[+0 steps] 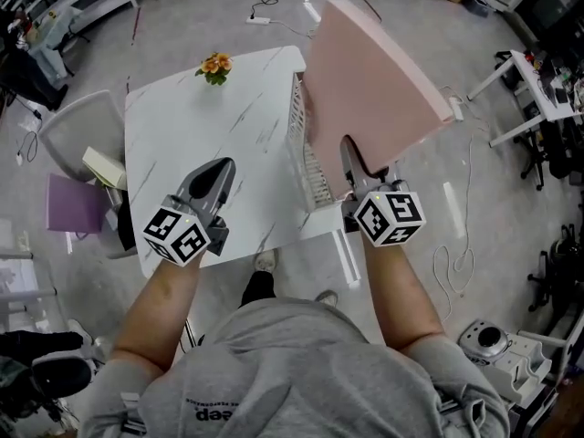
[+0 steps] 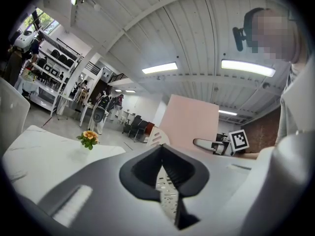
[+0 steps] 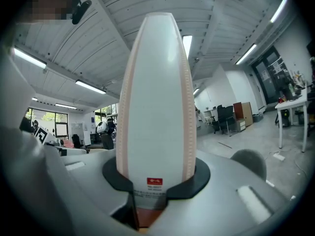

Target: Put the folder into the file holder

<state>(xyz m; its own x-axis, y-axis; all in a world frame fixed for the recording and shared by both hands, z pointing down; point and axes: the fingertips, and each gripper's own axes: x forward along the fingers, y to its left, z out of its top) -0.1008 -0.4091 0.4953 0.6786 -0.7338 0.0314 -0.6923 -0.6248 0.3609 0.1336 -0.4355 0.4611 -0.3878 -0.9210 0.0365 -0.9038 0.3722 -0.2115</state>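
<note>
A large pink folder (image 1: 374,71) stands on edge in the air over the table's right edge, and my right gripper (image 1: 354,158) is shut on its lower edge. In the right gripper view the folder (image 3: 156,97) rises straight out of the jaws of my right gripper (image 3: 156,181), white spine with a label toward the camera. The white slotted file holder (image 1: 306,158) stands on the white marble table (image 1: 182,126) just left of the folder. My left gripper (image 1: 222,164) hovers over the table's front, shut and empty. From the left gripper (image 2: 161,162) view, the folder (image 2: 189,119) and file holder (image 2: 156,136) lie ahead.
A small pot of orange flowers (image 1: 215,67) sits at the table's far edge. A grey chair (image 1: 78,130) with a book (image 1: 105,167) and a purple sheet (image 1: 73,203) are at the left. Cables and a white desk (image 1: 538,80) are on the floor at the right.
</note>
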